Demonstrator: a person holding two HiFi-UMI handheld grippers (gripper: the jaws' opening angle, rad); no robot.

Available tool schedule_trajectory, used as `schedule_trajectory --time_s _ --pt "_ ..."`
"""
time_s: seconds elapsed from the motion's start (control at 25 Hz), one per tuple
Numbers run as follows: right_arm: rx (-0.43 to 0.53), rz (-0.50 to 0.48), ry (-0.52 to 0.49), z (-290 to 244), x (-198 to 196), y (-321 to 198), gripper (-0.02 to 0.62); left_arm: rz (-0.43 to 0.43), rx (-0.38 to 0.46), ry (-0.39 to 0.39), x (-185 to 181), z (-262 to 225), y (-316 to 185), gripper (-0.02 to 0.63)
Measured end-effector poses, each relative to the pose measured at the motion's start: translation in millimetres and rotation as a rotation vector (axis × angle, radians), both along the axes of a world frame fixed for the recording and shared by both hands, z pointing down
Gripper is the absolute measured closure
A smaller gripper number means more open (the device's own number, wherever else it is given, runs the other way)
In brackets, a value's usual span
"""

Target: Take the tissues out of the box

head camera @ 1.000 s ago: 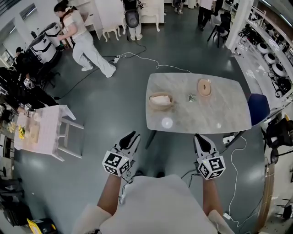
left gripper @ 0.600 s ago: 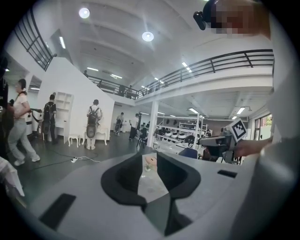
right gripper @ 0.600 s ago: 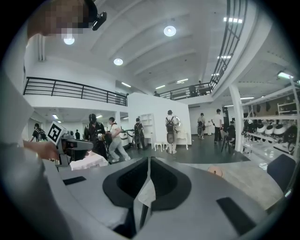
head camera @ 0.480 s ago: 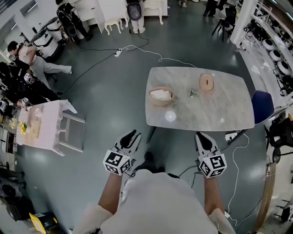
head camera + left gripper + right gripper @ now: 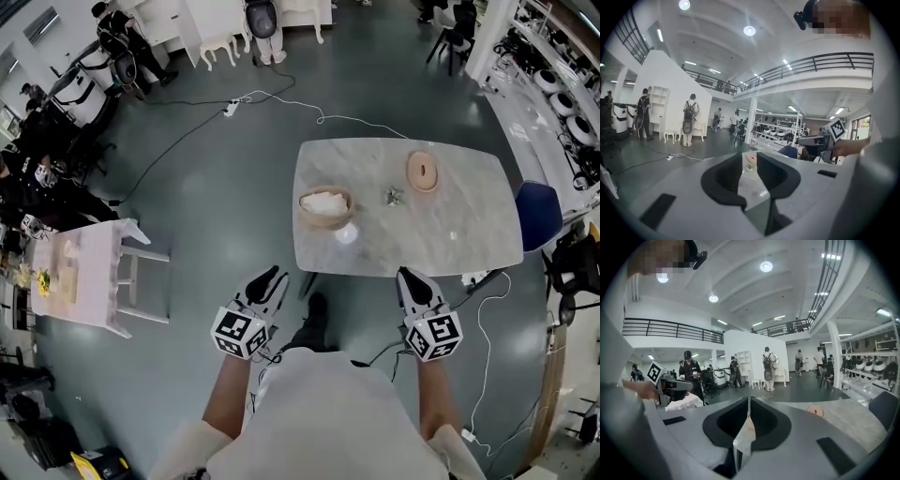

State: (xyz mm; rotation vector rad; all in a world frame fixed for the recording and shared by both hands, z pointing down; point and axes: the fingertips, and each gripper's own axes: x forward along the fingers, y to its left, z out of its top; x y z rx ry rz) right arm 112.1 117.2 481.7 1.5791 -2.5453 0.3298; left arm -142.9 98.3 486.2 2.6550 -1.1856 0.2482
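Head view: the left gripper (image 5: 267, 278) and the right gripper (image 5: 410, 277) are held side by side in front of the person's chest, both pointing toward 12 o'clock and both short of the table's near edge. The marble table (image 5: 450, 225) lies ahead, between 12 and 1 o'clock. The tissue box (image 5: 325, 214) stands on the table's 9 o'clock side, with white tissues (image 5: 323, 199) showing in its open top. It is well apart from both grippers. A small metallic object (image 5: 392, 197) sits at 3 o'clock of the box, and a round wooden lid (image 5: 423, 172) lies past that, toward 2 o'clock. A pink side table (image 5: 80, 277) stands at 9 o'clock on the grey floor.

Left gripper view: the two dark fingers stand released, with a clear gap between them. Only the pale tabletop shows through the gap; nothing is held. People (image 5: 689, 117) stand far off at 10 o'clock.

Right gripper view: the fingers are clenched, meeting in a thin line at the tips, and no object is gripped. The lid shows at 3 o'clock on the tabletop.
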Motion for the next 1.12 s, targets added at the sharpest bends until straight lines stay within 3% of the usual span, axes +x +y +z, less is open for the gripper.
schedule_trajectory --time_s 0.64,1.12 --pt "-0.078 0.005 0.042 17.7 -38.8 -149.3 0.555 0.091 -0.064 -0.021 -13.4 23.9 -163.4 0.503" --pt "-0.152 0.020 0.046 35.6 -33.4 -197.7 0.555 0.144 -0.135 -0.046 2.4 49.3 -224.2 0.503"
